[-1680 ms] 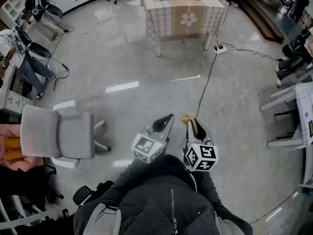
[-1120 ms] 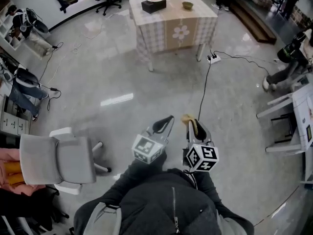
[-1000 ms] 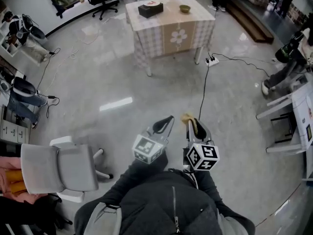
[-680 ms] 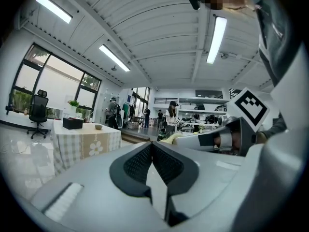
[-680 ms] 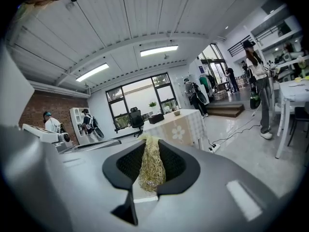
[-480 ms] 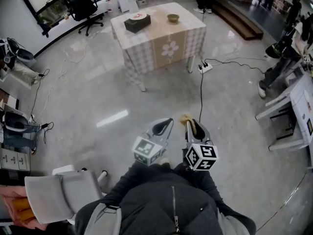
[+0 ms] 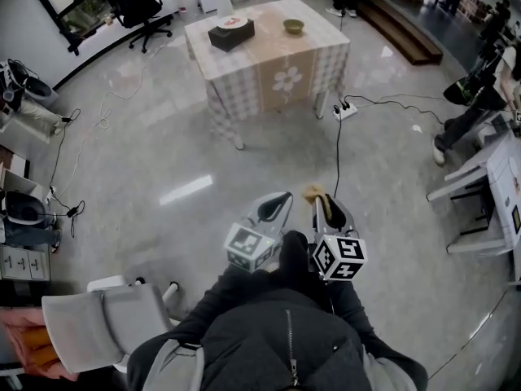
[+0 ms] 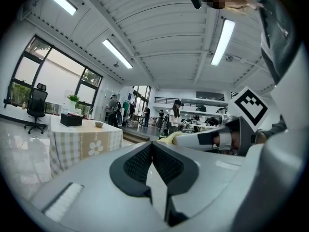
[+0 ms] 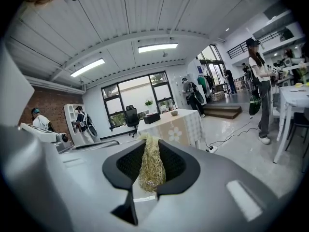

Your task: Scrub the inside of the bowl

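A small olive bowl stands on a checked-cloth table far ahead across the floor; it also shows in the left gripper view and the right gripper view. Both grippers are held close in front of the person's body, well short of the table. My left gripper is shut with nothing between its jaws. My right gripper is shut on a yellowish fibre scrubber, whose tuft sticks out past the tips.
A black box with a plate on top shares the table. A power strip and cable lie on the floor by the table's right leg. A grey office chair stands at lower left, white desks at right.
The person has walked toward the table, which now sits nearer in the head view; the grey chair has slid back to the lower left. Both grippers keep their hold and pose.
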Action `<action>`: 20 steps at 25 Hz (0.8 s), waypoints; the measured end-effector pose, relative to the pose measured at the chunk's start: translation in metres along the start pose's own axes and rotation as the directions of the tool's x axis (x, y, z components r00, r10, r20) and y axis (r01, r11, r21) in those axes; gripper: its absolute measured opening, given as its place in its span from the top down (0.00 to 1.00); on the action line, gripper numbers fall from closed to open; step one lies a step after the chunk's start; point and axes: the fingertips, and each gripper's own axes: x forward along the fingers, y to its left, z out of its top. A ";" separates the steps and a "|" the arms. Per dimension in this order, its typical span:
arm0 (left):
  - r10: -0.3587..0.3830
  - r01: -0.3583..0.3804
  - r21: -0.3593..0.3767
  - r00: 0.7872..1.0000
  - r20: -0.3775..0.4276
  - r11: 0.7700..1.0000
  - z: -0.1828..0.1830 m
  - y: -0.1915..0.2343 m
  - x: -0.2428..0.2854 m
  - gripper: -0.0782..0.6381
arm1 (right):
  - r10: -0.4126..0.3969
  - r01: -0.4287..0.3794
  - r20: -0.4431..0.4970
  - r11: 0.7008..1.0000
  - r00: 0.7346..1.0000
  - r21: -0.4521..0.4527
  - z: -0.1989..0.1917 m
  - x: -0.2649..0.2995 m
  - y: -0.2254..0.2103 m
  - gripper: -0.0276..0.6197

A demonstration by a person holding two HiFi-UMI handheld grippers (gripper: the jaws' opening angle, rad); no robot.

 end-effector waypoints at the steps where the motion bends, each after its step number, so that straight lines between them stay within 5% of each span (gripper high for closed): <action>1: 0.003 -0.003 -0.001 1.000 0.003 1.000 0.005 0.004 0.005 0.88 | -0.002 0.002 0.002 1.000 1.000 -0.004 0.002 0.006 -0.001 0.85; 20: 0.052 -0.054 0.071 0.998 0.035 0.996 0.081 0.136 0.189 0.88 | 0.024 -0.021 0.106 0.999 0.994 -0.028 0.127 0.188 -0.065 0.85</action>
